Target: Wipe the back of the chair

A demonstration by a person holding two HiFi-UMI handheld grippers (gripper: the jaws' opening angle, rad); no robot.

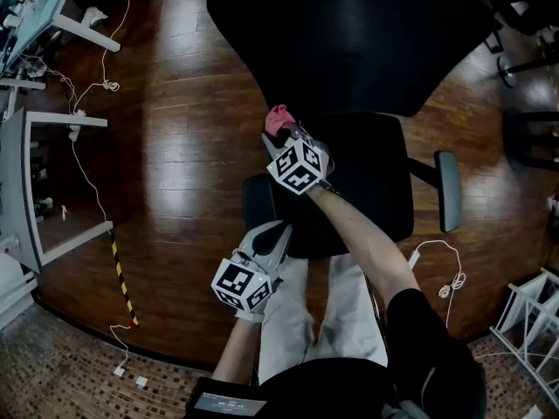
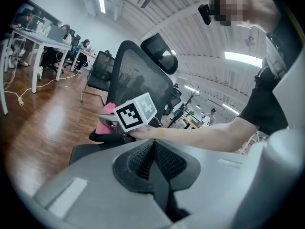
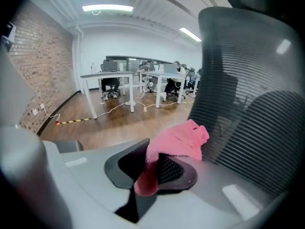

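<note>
A black mesh office chair back (image 1: pixel 349 33) (image 3: pixel 248 85) (image 2: pixel 138 82) stands in front of me, over its seat (image 1: pixel 367 190). My right gripper (image 1: pixel 281 134) (image 3: pixel 151 168) is shut on a pink cloth (image 3: pixel 178 140) (image 1: pixel 278 116) (image 2: pixel 104 123), held at the left lower part of the chair back; whether the cloth touches the mesh is unclear. My left gripper (image 1: pixel 271 243) (image 2: pixel 153 159) hangs lower, near my lap, jaws shut with nothing between them.
White desks (image 1: pixel 35 147) stand at the left with cables (image 1: pixel 87 164) trailing over the wooden floor. A yellow-black taped strip (image 1: pixel 120 278) lies on the floor. The chair's armrest (image 1: pixel 449 190) sticks out at the right. People sit at far desks (image 3: pixel 143 78).
</note>
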